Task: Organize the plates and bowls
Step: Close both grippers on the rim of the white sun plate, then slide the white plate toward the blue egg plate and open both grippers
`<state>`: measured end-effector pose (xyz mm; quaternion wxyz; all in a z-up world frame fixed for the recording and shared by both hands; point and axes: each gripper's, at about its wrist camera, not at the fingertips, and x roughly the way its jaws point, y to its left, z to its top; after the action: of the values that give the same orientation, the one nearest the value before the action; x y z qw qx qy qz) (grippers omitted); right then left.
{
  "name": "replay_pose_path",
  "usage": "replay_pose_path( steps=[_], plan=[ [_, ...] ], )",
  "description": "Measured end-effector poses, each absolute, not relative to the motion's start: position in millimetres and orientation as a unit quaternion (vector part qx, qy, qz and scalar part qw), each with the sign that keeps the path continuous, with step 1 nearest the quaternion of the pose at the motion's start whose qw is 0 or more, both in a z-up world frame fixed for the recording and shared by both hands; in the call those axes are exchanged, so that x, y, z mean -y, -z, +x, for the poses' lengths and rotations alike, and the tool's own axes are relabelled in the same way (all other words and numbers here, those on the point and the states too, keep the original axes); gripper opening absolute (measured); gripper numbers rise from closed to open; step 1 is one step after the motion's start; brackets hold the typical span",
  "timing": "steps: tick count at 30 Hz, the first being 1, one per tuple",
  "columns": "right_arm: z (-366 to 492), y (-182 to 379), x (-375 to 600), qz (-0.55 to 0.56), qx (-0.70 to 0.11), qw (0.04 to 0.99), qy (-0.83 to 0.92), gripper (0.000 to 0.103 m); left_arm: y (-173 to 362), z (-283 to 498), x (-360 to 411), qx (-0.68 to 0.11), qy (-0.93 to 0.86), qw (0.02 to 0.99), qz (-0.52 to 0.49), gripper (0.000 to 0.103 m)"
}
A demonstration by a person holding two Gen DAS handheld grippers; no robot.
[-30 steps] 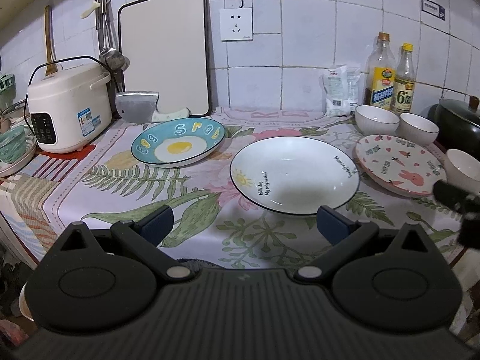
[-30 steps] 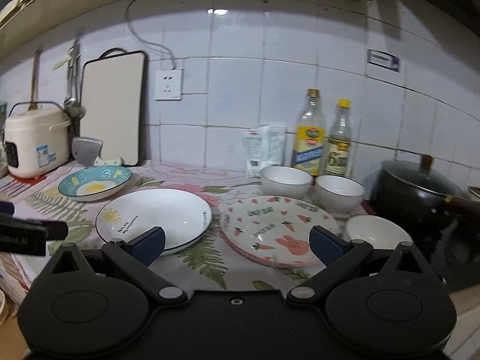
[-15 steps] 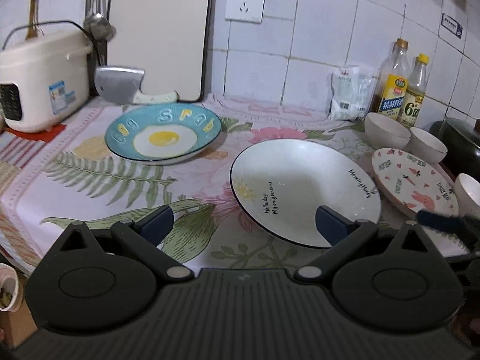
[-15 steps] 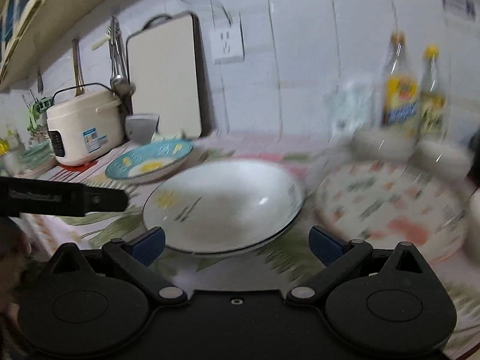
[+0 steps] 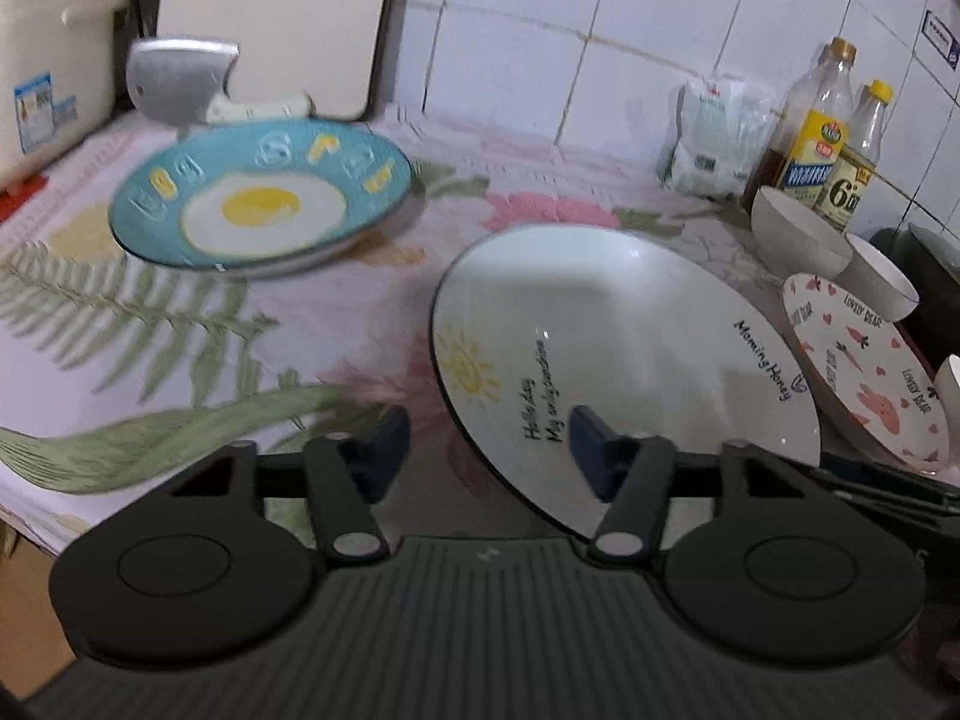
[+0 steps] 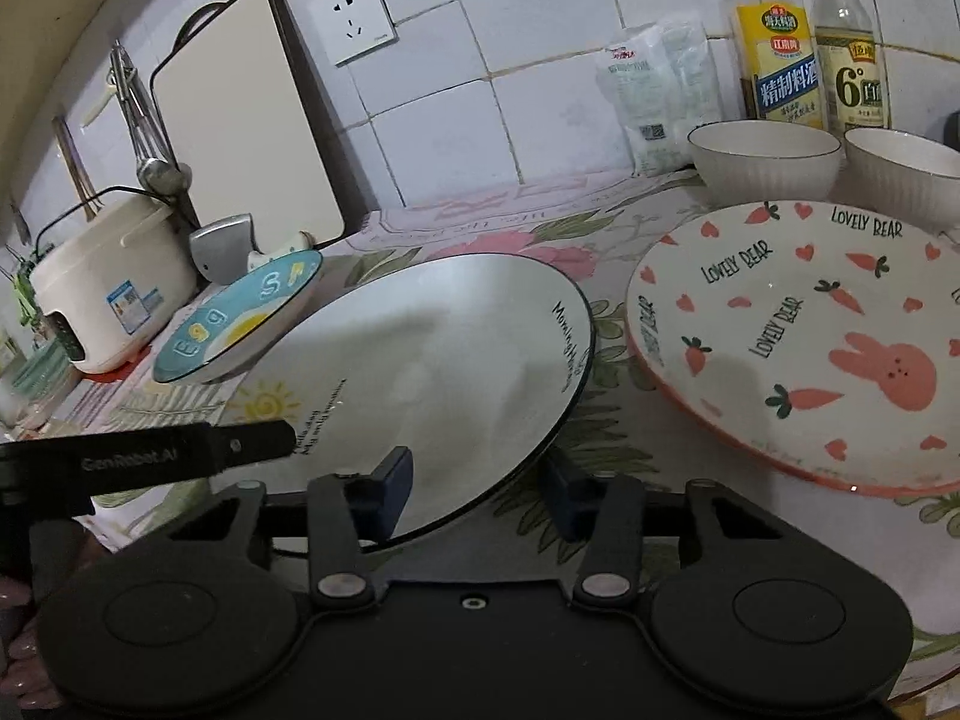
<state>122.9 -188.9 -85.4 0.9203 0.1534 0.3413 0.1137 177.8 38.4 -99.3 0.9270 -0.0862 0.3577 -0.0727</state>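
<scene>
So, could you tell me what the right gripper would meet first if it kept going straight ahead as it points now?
Most likely the white plate: the right gripper is open, and the plate's near rim already sits between its fingers. Depth is hard to judge, so contact cannot be confirmed.

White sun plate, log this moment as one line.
white sun plate on cloth | left gripper open, straddling near rim | right gripper open, straddling near rim | not lifted

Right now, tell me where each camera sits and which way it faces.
Left wrist: on the left hand-held gripper, looking across the counter at the white plate; its open fingers straddle the plate's near-left rim.
Right wrist: on the right hand-held gripper, facing the tiled wall; its fingers straddle the plate's near-right rim.
Shared: white plate, egg plate, bunny plate.
</scene>
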Motion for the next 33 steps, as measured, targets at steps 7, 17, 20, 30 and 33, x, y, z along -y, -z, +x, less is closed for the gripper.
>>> replay_pose_path(
  steps=[7, 17, 20, 30, 33],
  plan=[
    [126.8, 87.1, 183.2, 0.11, -0.331, 0.931, -0.105, 0.052, 105.3, 177.5, -30.3, -0.348, 0.063, 0.932, -0.076, 0.037],
    [126.5, 85.7, 183.3, 0.071, -0.309, 0.943, -0.107, 0.041, 105.4, 171.6, -27.1, -0.325, 0.057, 0.942, -0.065, 0.032],
    [129.5, 80.9, 183.8, 0.076, -0.303, 0.943, -0.114, 0.041, 98.5, 171.7, -28.6, -0.32, 0.054, 0.944, -0.061, 0.032],
    [178.3, 40.4, 188.0, 0.096, -0.292, 0.946, -0.105, 0.041, 47.1, 223.5, -23.3, -0.31, 0.057, 0.948, -0.044, 0.032],
    [202.2, 32.6, 191.6, 0.095, -0.291, 0.947, -0.096, 0.041, 39.2, 251.3, -19.2, -0.314, 0.071, 0.946, -0.039, 0.032]
  ],
)
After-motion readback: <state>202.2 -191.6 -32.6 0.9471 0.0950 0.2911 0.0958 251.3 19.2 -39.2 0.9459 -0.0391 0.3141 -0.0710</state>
